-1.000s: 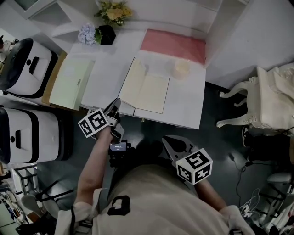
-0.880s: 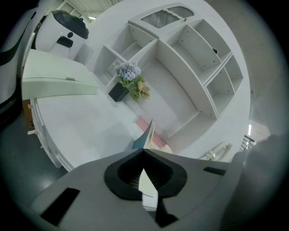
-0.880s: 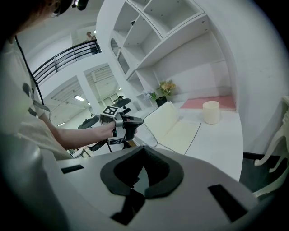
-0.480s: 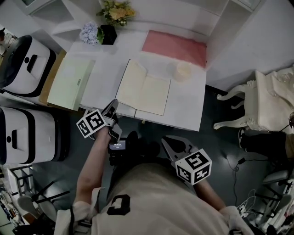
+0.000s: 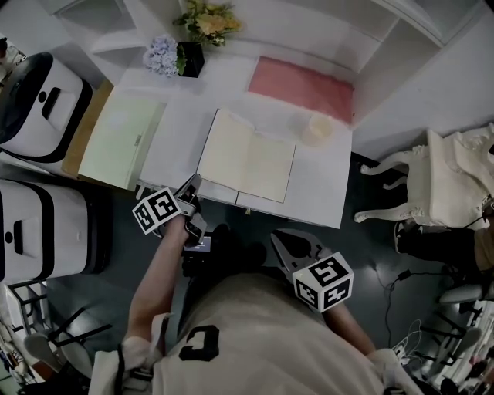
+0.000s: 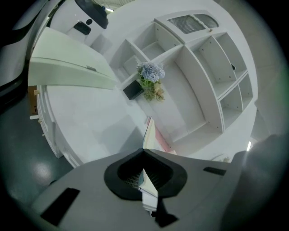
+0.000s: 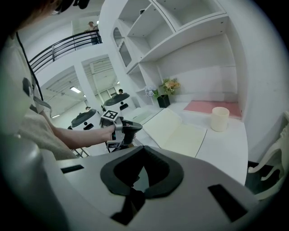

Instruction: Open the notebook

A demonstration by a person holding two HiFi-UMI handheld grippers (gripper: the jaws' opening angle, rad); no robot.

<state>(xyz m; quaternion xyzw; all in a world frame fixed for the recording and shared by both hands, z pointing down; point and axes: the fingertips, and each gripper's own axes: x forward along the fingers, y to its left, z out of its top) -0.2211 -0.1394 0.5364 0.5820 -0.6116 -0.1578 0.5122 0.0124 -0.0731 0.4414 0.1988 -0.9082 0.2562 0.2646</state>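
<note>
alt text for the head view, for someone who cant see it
Seen from above, an open notebook with blank cream pages lies on a white desk; the left hand-held gripper grips its near left corner, while the right hand-held gripper hangs short of the desk, empty. A pale cup, pink mat and flowers sit behind.

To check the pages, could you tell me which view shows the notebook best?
The head view: the notebook lies open, both pages seen from above. The right gripper view shows it obliquely, the left gripper view only edge-on.
</note>
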